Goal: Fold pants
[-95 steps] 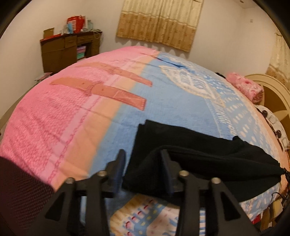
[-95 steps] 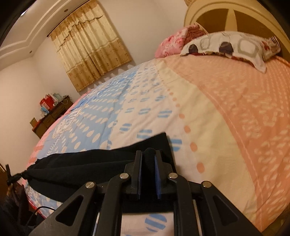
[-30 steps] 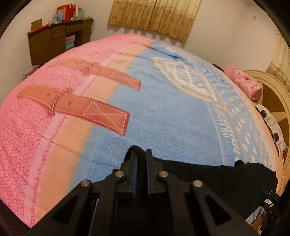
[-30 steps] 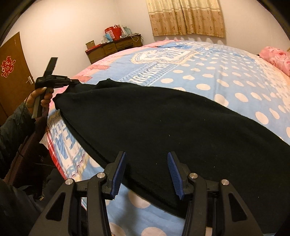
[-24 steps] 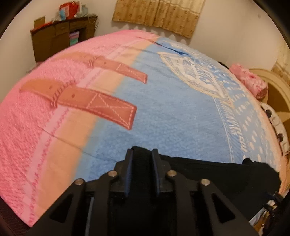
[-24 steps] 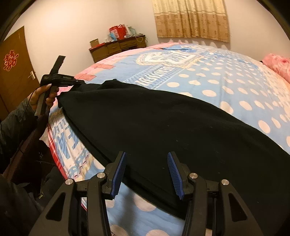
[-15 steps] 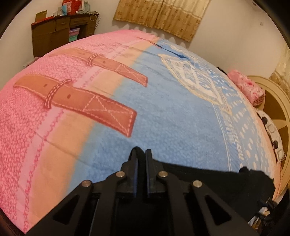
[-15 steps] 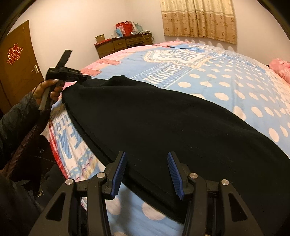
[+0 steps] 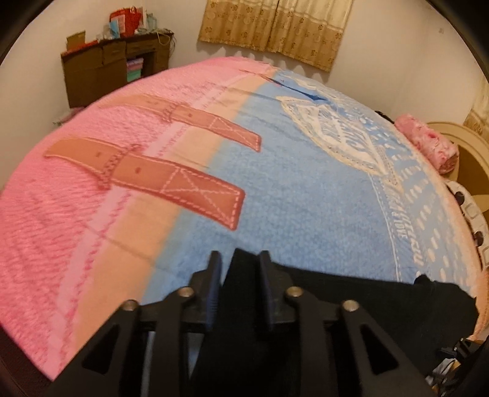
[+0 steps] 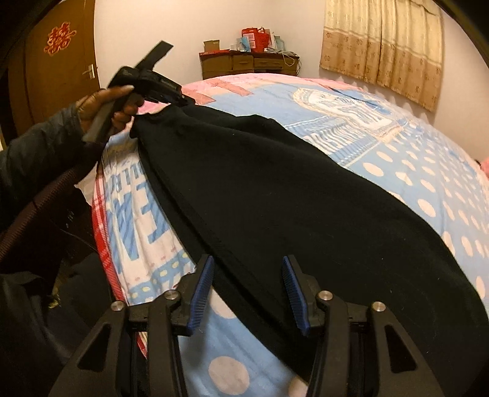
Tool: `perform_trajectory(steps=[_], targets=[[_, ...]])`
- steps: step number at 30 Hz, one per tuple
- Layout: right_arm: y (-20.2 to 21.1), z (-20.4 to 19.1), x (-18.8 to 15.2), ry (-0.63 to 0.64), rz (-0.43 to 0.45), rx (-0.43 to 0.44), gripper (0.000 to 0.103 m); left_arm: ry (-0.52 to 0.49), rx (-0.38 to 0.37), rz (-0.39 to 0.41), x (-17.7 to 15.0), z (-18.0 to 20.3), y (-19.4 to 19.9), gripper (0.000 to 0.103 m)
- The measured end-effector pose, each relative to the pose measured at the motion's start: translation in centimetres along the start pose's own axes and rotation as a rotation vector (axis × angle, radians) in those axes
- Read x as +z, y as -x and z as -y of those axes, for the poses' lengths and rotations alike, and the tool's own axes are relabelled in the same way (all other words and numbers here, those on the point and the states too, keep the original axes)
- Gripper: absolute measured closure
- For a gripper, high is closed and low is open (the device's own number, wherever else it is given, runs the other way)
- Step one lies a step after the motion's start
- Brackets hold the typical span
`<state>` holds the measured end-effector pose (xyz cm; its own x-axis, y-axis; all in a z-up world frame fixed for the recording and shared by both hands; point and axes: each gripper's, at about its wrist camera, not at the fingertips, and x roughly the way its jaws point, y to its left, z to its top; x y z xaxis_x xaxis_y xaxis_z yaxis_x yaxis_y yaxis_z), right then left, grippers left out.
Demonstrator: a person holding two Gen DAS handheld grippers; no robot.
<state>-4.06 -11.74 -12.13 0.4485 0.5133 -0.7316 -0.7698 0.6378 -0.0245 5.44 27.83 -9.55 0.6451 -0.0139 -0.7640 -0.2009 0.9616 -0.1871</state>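
Note:
Black pants (image 10: 290, 195) lie stretched lengthwise along the near edge of the bed; they also show in the left wrist view (image 9: 351, 305). My left gripper (image 9: 240, 259) has its jaws partly apart with a thick bunch of the pants' end between them, lifted a little off the blanket. In the right wrist view the left gripper (image 10: 171, 97) shows at that far end, held by a hand. My right gripper (image 10: 246, 268) is open and empty, its blue pads astride the pants' near hem without touching.
The bed carries a pink and blue blanket (image 9: 305, 189). A brown dresser (image 9: 107, 67) stands at the far wall under curtains (image 9: 275, 27). Pillows (image 9: 428, 143) and a headboard (image 9: 467, 152) are at the right. A wooden door (image 10: 58, 61) is at the left.
My right gripper let go of the pants' end, opened and turned to look along the pants. My left gripper took the other end, shut on it, and its jaws have now spread somewhat.

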Motion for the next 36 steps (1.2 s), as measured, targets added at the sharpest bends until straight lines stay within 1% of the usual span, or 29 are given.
perform_trajectory(steps=[1, 3, 4, 6, 7, 10, 11, 13, 15, 16, 18, 19, 22, 25, 27, 29, 30, 32, 34, 36], targets=[[-0.1, -0.1, 0.1, 0.003, -0.006, 0.002, 0.080, -0.006, 0.003, 0.010, -0.3, 0.1, 0.5, 0.062], [0.0, 0.0, 0.0, -0.004, -0.010, 0.011, 0.093, -0.010, 0.020, 0.038, -1.0, 0.2, 1.6, 0.058], [0.1, 0.0, 0.0, -0.005, -0.016, 0.022, 0.097, -0.007, 0.031, 0.052, -1.3, 0.2, 2.2, 0.058], [0.4, -0.2, 0.0, -0.001, -0.005, 0.015, 0.098, 0.013, 0.046, 0.089, -1.8, 0.1, 3.5, 0.057], [0.7, -0.3, -0.1, -0.006, -0.002, 0.025, 0.098, 0.022, 0.045, 0.101, -2.0, 0.2, 4.0, 0.055], [-0.2, -0.3, -0.6, -0.013, -0.055, 0.039, 0.099, 0.021, 0.014, 0.130, -2.5, 1.4, 5.3, 0.053], [-0.4, -0.2, -0.7, -0.018, -0.063, 0.053, 0.099, 0.013, 0.011, 0.138, -2.6, 2.0, 5.6, 0.053], [-0.3, 0.2, -0.2, -0.031, -0.086, 0.087, 0.099, -0.023, -0.029, 0.153, -3.0, 4.0, 6.3, 0.052], [0.2, 0.2, 0.4, -0.017, -0.095, 0.108, 0.098, -0.073, -0.049, 0.172, -3.5, 6.2, 6.9, 0.052], [0.6, 0.3, 0.8, -0.007, -0.095, 0.116, 0.098, -0.090, -0.061, 0.180, -3.8, 7.1, 7.1, 0.047], [1.2, 0.7, 1.7, -0.006, -0.089, 0.130, 0.098, -0.105, -0.109, 0.160, -4.6, 8.9, 6.7, 0.041], [1.5, 1.2, 2.4, -0.020, -0.072, 0.138, 0.098, -0.116, -0.125, 0.147, -4.9, 9.7, 6.5, 0.041], [1.8, 3.6, 5.3, -0.115, -0.020, 0.181, 0.098, -0.194, -0.155, 0.083, -6.7, 12.5, 5.0, 0.041], [0.3, 6.2, 9.1, -0.223, 0.009, 0.242, 0.097, -0.259, -0.173, 0.031, -8.2, 14.4, 4.0, 0.041], [-2.0, 7.7, 11.2, -0.303, -0.030, 0.303, 0.089, -0.285, -0.190, 0.004, -9.2, 15.3, 3.7, 0.041], [-4.2, 8.7, 12.6, -0.360, -0.065, 0.360, 0.053, -0.317, -0.189, -0.007, -10.1, 16.1, 3.6, 0.041], [-5.2, 9.1, 13.3, -0.388, -0.071, 0.374, 0.050, -0.332, -0.186, -0.012, -10.4, 16.4, 3.5, 0.040], [-7.2, 9.5, 14.5, -0.424, -0.102, 0.406, 0.050, -0.340, -0.195, -0.027, -10.8, 16.6, 3.2, 0.035], [-8.6, 9.9, 15.5, -0.447, -0.130, 0.414, 0.050, -0.353, -0.183, -0.038, -11.2, 16.8, 2.9, 0.034], [-10.1, 10.5, 16.1, -0.482, -0.184, 0.423, 0.050, -0.392, -0.166, -0.027, -11.6, 17.1, 3.0, 0.032]])
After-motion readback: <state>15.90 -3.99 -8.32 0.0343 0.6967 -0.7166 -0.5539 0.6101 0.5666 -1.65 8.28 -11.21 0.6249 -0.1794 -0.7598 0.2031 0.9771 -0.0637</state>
